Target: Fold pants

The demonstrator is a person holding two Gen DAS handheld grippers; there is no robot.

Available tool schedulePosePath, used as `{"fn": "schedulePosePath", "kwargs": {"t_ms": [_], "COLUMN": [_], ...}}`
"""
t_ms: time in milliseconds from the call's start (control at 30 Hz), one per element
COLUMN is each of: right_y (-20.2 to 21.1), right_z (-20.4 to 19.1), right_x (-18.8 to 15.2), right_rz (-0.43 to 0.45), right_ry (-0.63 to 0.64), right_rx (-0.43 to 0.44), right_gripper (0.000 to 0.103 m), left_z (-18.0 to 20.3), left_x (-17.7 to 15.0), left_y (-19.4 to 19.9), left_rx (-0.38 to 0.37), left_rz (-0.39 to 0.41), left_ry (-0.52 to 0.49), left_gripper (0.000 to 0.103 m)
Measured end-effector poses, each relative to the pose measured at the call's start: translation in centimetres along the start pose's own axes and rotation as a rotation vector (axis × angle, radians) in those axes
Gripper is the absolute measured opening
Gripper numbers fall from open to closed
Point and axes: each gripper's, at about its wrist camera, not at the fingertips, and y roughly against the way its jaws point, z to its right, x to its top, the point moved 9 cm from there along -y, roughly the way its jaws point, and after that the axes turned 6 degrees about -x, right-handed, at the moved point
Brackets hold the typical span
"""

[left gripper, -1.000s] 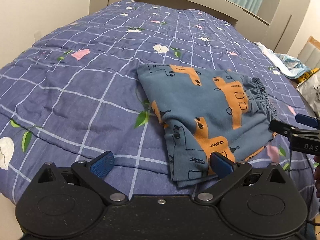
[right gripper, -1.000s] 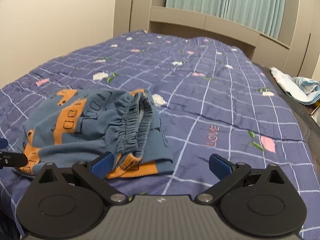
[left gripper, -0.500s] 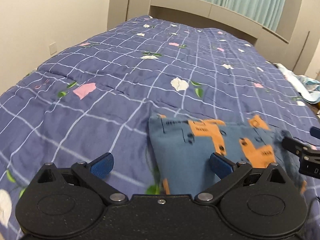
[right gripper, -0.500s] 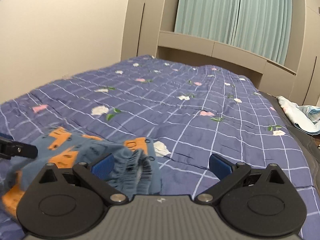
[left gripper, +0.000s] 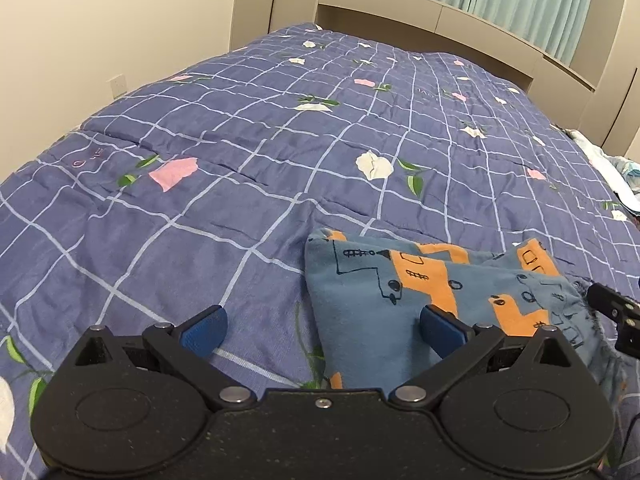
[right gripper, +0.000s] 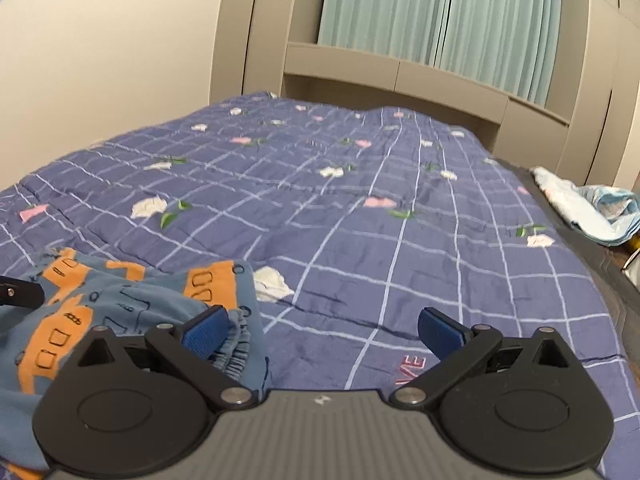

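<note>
Both grippers had lifted back — left gripper [left gripper: 322, 330] and right gripper [right gripper: 322, 330] gaped wide, empty. Pants [left gripper: 404, 304] lay folded between them, under their inner jaws — seemingly finished.

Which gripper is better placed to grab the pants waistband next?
Right gripper, probably: its open fingers sit right at the gathered waistband of the pants. The left gripper, also open, faces the folded edge.
</note>
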Motion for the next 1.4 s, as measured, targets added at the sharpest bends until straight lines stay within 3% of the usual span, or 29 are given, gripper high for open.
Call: {"fn": "schedulePosePath", "kwargs": {"t_ms": [433,733,1400], "right_y": [5.3,6.1,6.8], "right_z": [-4.2,-2.9,-1.2], "right_x": [-1.5,-3.8,-5.4], "right_rz": [0.017,-0.03,-0.07], "right_ry": [0.035,0.011,-0.041], "right_rx": [0.124,0.07,0.038], "right_gripper": [0.103,0.103,0.103], "left_z": [3.4,3.8,3.4], "left_x": [-2.6,-5.2,-5.9], "left_y": [2.6,2.5,3.0], "left_rx": [-0.055,-0.045,-0.042], "left_rz": [-0.005,-0.054,-0.056], "left_ry": [-0.079,-0.109,-0.119], "left_gripper": [0.102,0.102,0.102]}}
